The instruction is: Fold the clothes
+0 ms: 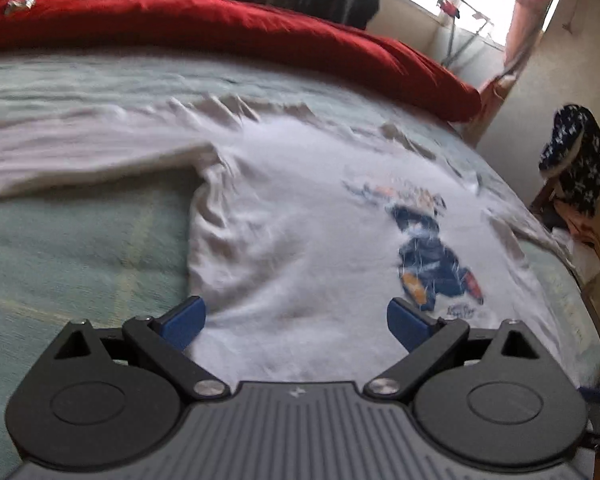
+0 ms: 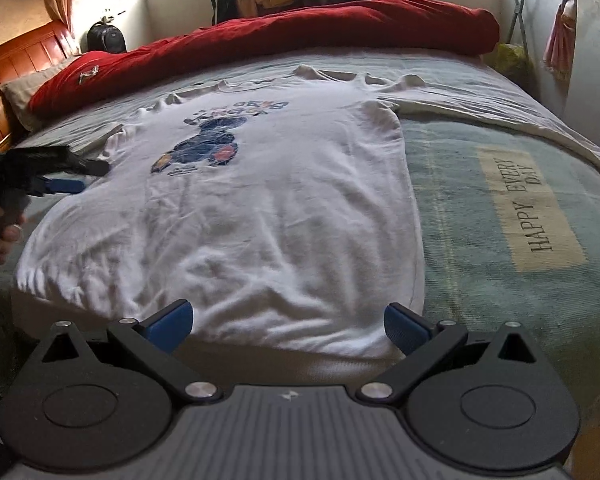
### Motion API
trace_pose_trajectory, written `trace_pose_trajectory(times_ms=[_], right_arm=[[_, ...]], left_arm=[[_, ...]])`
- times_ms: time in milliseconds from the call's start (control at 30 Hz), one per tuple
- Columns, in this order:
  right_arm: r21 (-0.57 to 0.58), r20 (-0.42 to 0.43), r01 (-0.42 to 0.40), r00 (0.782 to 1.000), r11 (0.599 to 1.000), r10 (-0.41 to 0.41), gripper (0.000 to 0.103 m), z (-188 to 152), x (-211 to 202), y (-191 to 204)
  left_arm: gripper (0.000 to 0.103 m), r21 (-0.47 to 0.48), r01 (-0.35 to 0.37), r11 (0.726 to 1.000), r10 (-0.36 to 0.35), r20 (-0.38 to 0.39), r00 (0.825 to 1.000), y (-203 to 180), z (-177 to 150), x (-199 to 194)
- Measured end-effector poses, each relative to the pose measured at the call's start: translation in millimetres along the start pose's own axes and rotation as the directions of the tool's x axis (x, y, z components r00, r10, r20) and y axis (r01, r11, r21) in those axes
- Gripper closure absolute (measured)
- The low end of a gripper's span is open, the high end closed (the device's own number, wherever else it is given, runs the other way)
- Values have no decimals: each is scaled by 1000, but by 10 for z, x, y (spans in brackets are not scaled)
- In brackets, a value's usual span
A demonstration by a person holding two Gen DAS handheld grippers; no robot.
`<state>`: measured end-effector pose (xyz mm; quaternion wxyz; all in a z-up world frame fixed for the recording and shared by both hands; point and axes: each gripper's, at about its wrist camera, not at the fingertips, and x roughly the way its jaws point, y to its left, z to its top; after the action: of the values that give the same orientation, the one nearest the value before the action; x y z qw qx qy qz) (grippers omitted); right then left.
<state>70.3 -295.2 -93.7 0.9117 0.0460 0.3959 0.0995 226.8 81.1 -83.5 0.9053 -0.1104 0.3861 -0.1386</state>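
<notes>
Nothing's folded yet: the white printed cotton T-shirt [image 2: 236, 216] lies flat just ahead of my right claw [image 2: 288, 326] and left claw [image 1: 296, 322], both spread wide, empty.

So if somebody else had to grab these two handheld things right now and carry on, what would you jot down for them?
Left gripper: jaws open, empty, hovering over one side edge of the white long-sleeved T-shirt with a blue cartoon print.
Right gripper: jaws open, empty, at the shirt's bottom hem near the bed edge.
The shirt lies spread print-up on the pale green bedspread, one sleeve stretched out to the side. A red duvet is rolled up beyond it.
Done: the shirt looks laid out and roughly flat.
Left: every fold; nothing has been gripped yet.
</notes>
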Motion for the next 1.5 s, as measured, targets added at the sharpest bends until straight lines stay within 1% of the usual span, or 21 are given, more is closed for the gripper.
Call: trace_pose_trajectory(times_ms=[33,100,167,200,267,300,333,433,467,500,567,700,733,800,900,967,1033,1133,1233,1400,1500], right_arm=[[3,1,-6,1000,1000,6,0,9,16,-6],[10,0,-25,1000,1000,25,0,29,59,-5],[17,2,-51,999,999,51,0,50,97,22],[19,2,-64,998,998,64,0,57,115,39],[17,-1,-74,997,997,74,0,47,137,68],[16,-2,-75,997,997,75,0,38,145,79],[12,-5,-75,997,997,75,0,27,153,86],[-7,-19,-66,998,998,66,0,-18,178,92],[-16,-18,-61,998,998,61,0,-26,186,103],[-24,-18,-56,998,998,56,0,-33,194,114],[-40,-17,-46,999,998,45,0,-47,213,139],[-61,-19,-20,1000,998,19,0,-56,228,181],[-59,-17,-18,1000,998,17,0,-61,222,181],[-54,-18,-16,1000,998,15,0,-74,203,178],[-46,-19,-11,1000,999,11,0,-102,159,182],[-49,-19,-5,1000,999,4,0,-117,132,198],[-47,-18,1,1000,999,-2,0,-118,104,218],[-24,-16,-9,1000,1000,9,0,-108,57,236],[-15,-12,-20,1000,1000,20,0,-111,-5,254],[-31,11,-20,1000,999,20,0,-98,-125,276],[-40,33,-14,999,999,15,0,-40,-182,262]], left_arm=[[6,10,5,1000,-5,25,1000,-26,31,-50],[5,30,48,998,-49,47,998,-73,125,-54],[5,23,76,997,-76,39,996,-104,190,56],[5,13,74,997,-74,18,997,-93,214,133],[5,-13,50,999,-51,-37,998,-49,210,290],[6,-9,11,1000,-12,-51,999,-15,204,324],[12,-6,-27,1000,26,-63,998,20,199,356],[12,-41,-34,999,32,-41,999,51,205,140],[12,-16,-54,998,54,-33,998,5,190,37],[12,26,-54,998,55,-26,998,-62,159,-76],[9,63,-12,998,13,-14,1000,-161,72,-269],[8,80,106,991,-103,-37,994,-336,-292,-529],[8,84,111,990,-108,-45,993,-361,-372,-558],[8,98,76,992,-70,-64,995,-369,-558,-586],[8,27,60,998,-56,-114,992,-227,-786,-592],[8,31,60,998,-57,-98,994,-218,-872,-688],[8,52,56,997,-52,-82,995,-276,-882,-808],[8,85,81,993,-78,-42,996,-401,-874,-938],[8,95,118,988,-114,-46,992,-488,-915,-916],[8,61,87,994,-81,-103,991,-436,-1135,-774],[8,58,89,994,-83,-87,993,-438,-1092,-874]])
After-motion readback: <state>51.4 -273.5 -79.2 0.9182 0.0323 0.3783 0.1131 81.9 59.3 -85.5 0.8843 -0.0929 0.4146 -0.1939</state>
